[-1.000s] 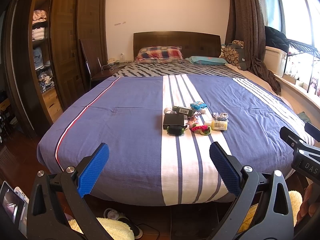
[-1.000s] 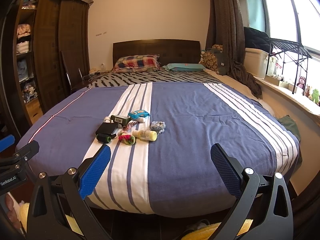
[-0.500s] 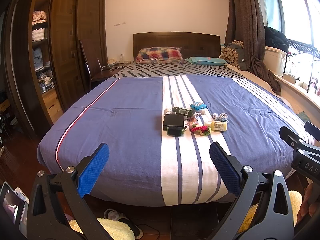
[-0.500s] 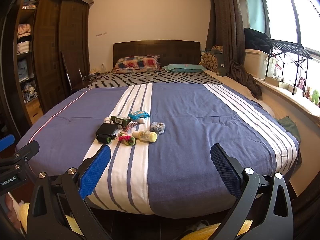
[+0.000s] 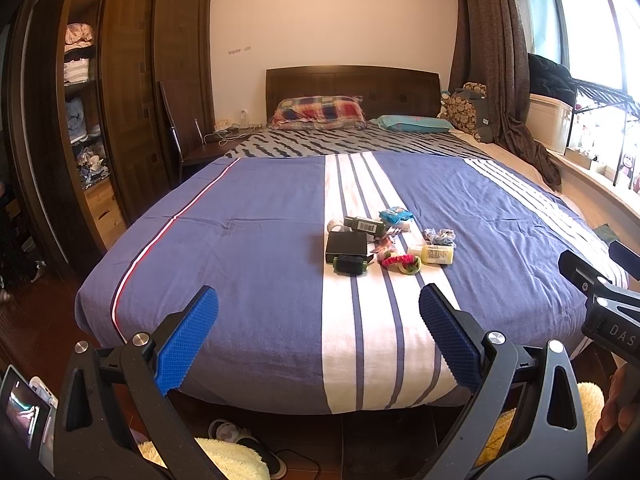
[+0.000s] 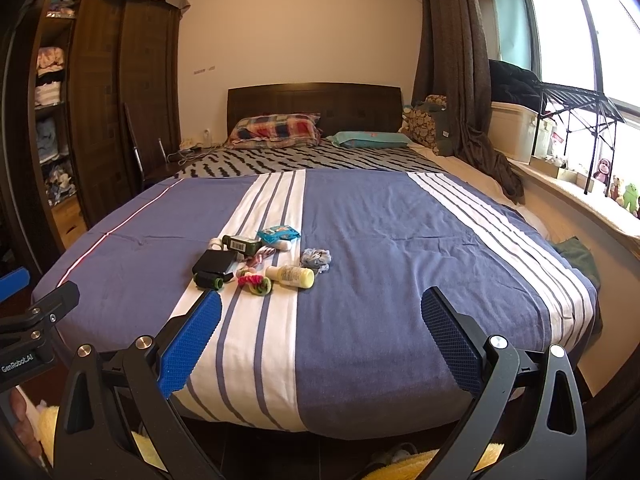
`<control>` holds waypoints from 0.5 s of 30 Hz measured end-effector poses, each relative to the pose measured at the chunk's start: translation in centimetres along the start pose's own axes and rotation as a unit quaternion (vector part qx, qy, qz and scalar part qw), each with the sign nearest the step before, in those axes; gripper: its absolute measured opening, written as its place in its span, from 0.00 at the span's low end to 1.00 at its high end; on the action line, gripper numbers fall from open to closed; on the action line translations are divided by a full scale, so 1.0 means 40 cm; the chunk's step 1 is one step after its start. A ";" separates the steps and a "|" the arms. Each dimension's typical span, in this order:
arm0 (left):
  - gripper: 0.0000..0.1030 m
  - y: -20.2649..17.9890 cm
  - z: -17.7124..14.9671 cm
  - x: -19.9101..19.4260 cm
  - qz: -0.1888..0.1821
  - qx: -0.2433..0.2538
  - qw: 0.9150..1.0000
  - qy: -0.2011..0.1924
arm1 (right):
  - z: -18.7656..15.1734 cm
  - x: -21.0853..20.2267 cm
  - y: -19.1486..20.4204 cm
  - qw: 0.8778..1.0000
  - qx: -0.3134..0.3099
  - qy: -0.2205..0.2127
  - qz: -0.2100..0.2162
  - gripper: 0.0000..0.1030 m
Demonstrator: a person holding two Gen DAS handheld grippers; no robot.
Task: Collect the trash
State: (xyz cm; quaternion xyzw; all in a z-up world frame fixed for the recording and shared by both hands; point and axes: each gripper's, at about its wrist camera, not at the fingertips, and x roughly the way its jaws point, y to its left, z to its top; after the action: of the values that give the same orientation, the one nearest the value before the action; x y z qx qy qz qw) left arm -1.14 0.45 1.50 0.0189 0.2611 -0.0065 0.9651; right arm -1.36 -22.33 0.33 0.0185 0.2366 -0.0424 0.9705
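A small pile of items lies on the white stripes of the blue bedspread (image 5: 248,248): a black box (image 5: 346,243), a dark green bottle (image 5: 365,224), a blue wrapper (image 5: 395,215), a yellow bottle (image 5: 436,255), a pink-green scrunchie (image 5: 401,261) and a crumpled grey-blue piece (image 5: 440,236). The same pile shows in the right wrist view, with the black box (image 6: 214,262) and yellow bottle (image 6: 291,276). My left gripper (image 5: 318,334) and right gripper (image 6: 320,334) are both open and empty, held off the foot of the bed, well short of the pile.
A dark wardrobe (image 5: 120,100) stands left of the bed. Pillows (image 5: 320,110) lie at the headboard. A window ledge with boxes (image 6: 516,132) runs along the right. Slippers (image 5: 236,436) and a yellow rug lie on the floor below the grippers.
Both views have tipped up very slightly, so the pile sits a little lower in frame. Both grippers stay open and nothing on the bed has moved.
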 end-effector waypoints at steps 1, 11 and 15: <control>0.92 0.000 0.000 0.000 0.000 0.000 1.000 0.000 | 0.000 0.000 0.001 1.000 0.000 0.000 0.000 0.97; 0.92 0.001 0.006 -0.002 0.001 0.000 1.000 0.000 | 0.001 0.000 0.001 1.000 0.000 -0.001 -0.001 0.97; 0.92 0.000 0.004 -0.002 0.001 0.000 1.000 0.000 | 0.004 0.000 0.004 1.000 -0.005 -0.009 -0.009 0.97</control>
State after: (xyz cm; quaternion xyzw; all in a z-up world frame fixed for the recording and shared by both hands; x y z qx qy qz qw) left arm -1.10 0.43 1.68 0.0190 0.2609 -0.0058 0.9652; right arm -1.26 -22.16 0.46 0.0109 0.2279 -0.0503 0.9723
